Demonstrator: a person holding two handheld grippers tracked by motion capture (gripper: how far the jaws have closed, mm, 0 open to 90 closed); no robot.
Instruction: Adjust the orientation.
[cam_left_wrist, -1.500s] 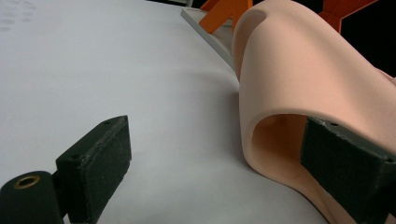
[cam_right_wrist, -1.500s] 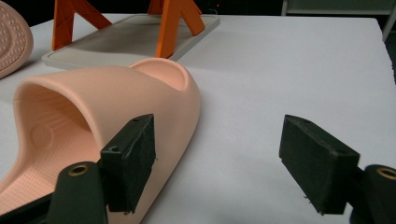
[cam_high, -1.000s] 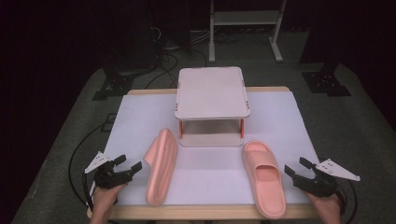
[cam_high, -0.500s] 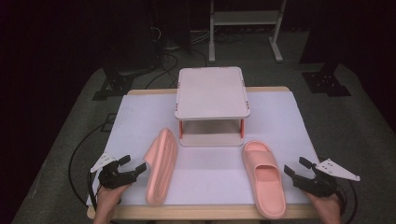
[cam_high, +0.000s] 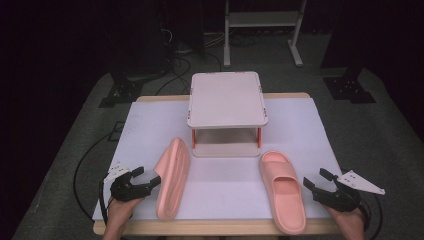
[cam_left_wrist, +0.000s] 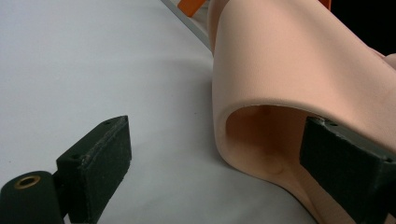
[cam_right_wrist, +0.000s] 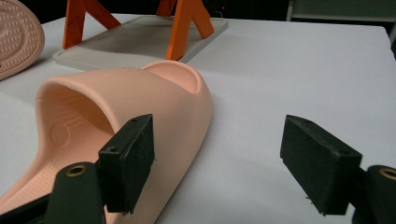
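Note:
Two pink slippers lie on the white table. The left slipper (cam_high: 172, 177) rests on its side, sole facing left; the right slipper (cam_high: 282, 192) sits upright. My left gripper (cam_high: 149, 177) is open at the left slipper's near flank. In the left gripper view its right jaw stands in front of the strap opening of the left slipper (cam_left_wrist: 289, 70), and its left jaw is over bare table. My right gripper (cam_high: 316, 179) is open just right of the right slipper. In the right gripper view the slipper (cam_right_wrist: 126, 100) lies by the left jaw, with nothing between the jaws.
A small rack (cam_high: 227, 97) with a pale pink top, orange legs (cam_right_wrist: 184, 23) and a lower tray stands at the table's middle back. The white mat (cam_high: 300, 130) covers the table. Cables trail off the left edge to the dark floor.
My left gripper has edged right, closer to the side-lying slipper. The right gripper and both slippers have stayed put.

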